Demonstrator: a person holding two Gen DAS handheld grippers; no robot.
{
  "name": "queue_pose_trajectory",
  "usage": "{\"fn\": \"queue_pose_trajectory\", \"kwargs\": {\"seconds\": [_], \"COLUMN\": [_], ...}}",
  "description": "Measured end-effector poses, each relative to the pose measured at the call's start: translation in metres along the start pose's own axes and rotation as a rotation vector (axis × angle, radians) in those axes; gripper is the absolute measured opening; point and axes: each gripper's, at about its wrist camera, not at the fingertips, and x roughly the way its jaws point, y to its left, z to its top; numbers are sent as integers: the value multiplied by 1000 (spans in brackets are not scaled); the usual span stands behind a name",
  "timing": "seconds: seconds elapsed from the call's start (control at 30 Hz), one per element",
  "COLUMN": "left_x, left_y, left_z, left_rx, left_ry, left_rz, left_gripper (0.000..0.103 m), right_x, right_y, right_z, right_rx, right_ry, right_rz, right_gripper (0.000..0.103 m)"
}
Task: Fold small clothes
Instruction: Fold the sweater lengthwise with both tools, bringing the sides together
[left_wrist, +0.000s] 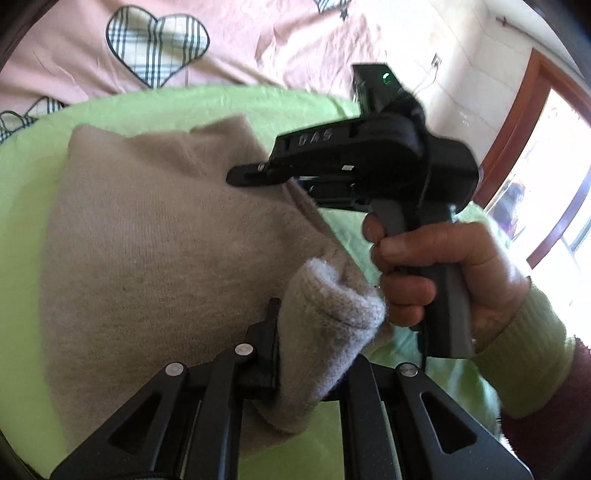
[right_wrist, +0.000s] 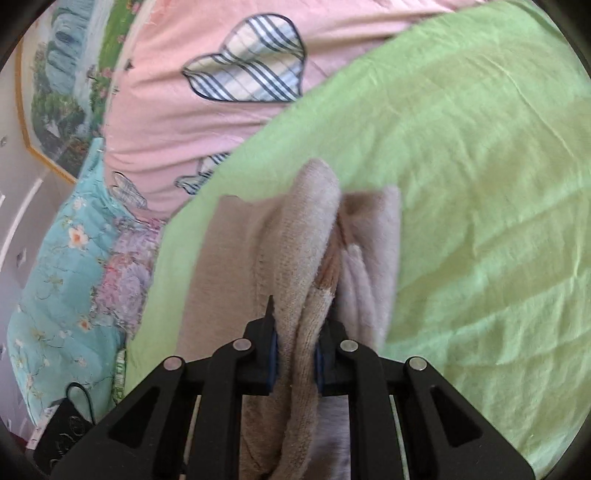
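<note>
A small beige knit garment (left_wrist: 155, 229) lies spread on a green sheet (left_wrist: 33, 173). My left gripper (left_wrist: 314, 332) is shut on a bunched edge of it at the near right. My right gripper (left_wrist: 251, 175), held by a hand (left_wrist: 443, 266), reaches in from the right and grips the garment's far right edge. In the right wrist view my right gripper (right_wrist: 295, 332) is shut on a thick fold of the beige garment (right_wrist: 306, 229), lifted off the green sheet (right_wrist: 461, 166).
A pink quilt with plaid hearts (left_wrist: 159, 44) lies beyond the green sheet. A floral blue cover (right_wrist: 62, 280) and a black device (right_wrist: 62, 424) sit at the left. A doorway (left_wrist: 546, 166) is at the right.
</note>
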Motion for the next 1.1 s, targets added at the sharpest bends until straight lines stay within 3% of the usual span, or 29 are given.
{"fn": "queue_pose_trajectory", "kwargs": {"seconds": [0.17, 0.3, 0.37, 0.43, 0.47, 0.57, 0.63, 0.83, 0.97, 1.1], "left_x": [-6, -25, -38, -54, -60, -79, -88, -94, -71, -48], "left_y": [7, 10, 15, 22, 27, 44, 59, 121, 162, 182], "left_z": [-2, -6, -8, -12, -12, -14, -11, 3, 13, 20], "left_rx": [-32, -33, -41, -55, -64, -86, -106, -225, -357, -405], "left_ry": [10, 32, 30, 21, 20, 3, -13, -28, 31, 62], "left_rz": [-47, -74, -89, -107, -109, -92, -66, -9, -117, -128], "left_gripper": [16, 36, 42, 44, 46, 52, 63, 71, 74, 74], "right_x": [-4, -20, -30, -40, -46, -54, -58, -60, -54, -44], "right_y": [-7, 5, 11, 15, 17, 21, 20, 17, 13, 11], "right_z": [-5, -7, -11, -16, -19, -28, -35, -49, -48, -45], "right_rx": [45, 16, -1, -7, -16, -28, -19, -15, 3, 7], "right_ry": [-32, -56, -71, -96, -108, -99, -88, -66, -51, -31], "right_rz": [16, -58, -89, -107, -106, -110, -107, -107, -78, -69], "right_gripper": [21, 25, 38, 70, 72, 73, 73, 74, 74, 74]}}
